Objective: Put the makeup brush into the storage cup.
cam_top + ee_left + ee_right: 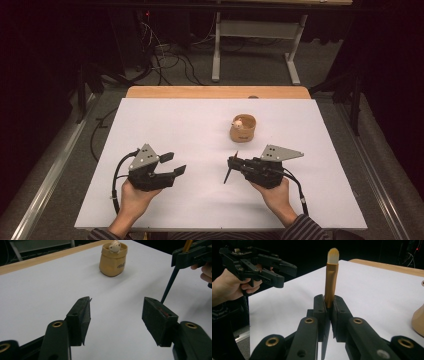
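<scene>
- Brush (331, 277) is clamped in the right claw (234, 162), whose jaws are closed tight on its gold stem.
- In the right gripper view the brush rises between the two black jaws, its pale bristle tip at the top and its dark handle running down below the jaws.
- In the high view the brush (230, 170) slants across the claw tips, with the dark handle pointing down toward the white counter (200, 125); whether its end touches the surface I cannot tell.
- In the left gripper view the dark handle (170, 283) hangs at the upper right, under the right claw (186, 255).
- Left claw (173, 164) sits at the left of the counter, well apart from the brush, with its jaws spread wide and nothing between them.
- In the left gripper view that claw (116, 312) has only bare counter between its two pads (156, 320).
- In the right gripper view the left claw (287, 273) appears at the upper left, held in a hand (229, 287), its jaws parted.
- A small tan cup (243, 128) stands upright on the counter, beyond the right claw and a little to its right.
- A small pale thing (115, 246) sits inside the cup (113, 261); what it is I cannot tell.
- Both hands come in from the near edge, the right hand (272, 192) gripping its claw body and the left hand (131, 197) gripping the other.
- Striped sleeves (305, 230) show at the bottom edge.
- Beyond the counter's wooden far edge (215, 92) lies a dim floor with cables (170, 60) and a metal frame (255, 45).
</scene>
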{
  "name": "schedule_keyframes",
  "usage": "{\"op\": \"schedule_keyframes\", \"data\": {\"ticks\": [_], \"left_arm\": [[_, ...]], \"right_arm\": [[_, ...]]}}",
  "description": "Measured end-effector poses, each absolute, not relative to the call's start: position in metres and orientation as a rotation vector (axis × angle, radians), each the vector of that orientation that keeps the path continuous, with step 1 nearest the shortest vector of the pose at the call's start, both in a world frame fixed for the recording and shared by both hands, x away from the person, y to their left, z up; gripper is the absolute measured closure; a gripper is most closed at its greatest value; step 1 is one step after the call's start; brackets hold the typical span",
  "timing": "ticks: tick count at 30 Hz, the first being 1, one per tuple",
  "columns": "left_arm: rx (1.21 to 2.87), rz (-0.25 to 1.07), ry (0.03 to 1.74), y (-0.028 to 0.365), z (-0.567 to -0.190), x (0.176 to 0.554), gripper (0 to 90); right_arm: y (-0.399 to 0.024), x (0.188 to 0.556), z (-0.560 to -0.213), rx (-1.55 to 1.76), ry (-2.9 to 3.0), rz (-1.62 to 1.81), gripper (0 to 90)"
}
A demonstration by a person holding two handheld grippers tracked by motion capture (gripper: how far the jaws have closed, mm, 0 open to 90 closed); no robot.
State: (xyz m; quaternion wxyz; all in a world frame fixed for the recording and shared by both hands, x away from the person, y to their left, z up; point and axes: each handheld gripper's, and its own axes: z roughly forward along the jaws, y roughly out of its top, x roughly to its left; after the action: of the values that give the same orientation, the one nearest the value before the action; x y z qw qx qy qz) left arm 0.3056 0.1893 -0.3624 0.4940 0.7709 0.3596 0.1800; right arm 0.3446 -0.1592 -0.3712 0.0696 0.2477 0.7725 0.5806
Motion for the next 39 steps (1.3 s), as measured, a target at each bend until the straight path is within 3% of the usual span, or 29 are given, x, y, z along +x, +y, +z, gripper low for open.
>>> {"op": "schedule_keyframes", "data": {"ticks": [27,39], "left_arm": [[1.696,0.531,1.033,0.231,-0.379,0.306,40.0],[1.707,0.538,1.046,0.238,-0.392,0.311,39.9]], "right_arm": [[-0.169,0.347,-0.368,0.757,2.319,1.700,85.6],[-0.175,0.350,-0.367,0.774,2.327,1.673,85.6]]}}
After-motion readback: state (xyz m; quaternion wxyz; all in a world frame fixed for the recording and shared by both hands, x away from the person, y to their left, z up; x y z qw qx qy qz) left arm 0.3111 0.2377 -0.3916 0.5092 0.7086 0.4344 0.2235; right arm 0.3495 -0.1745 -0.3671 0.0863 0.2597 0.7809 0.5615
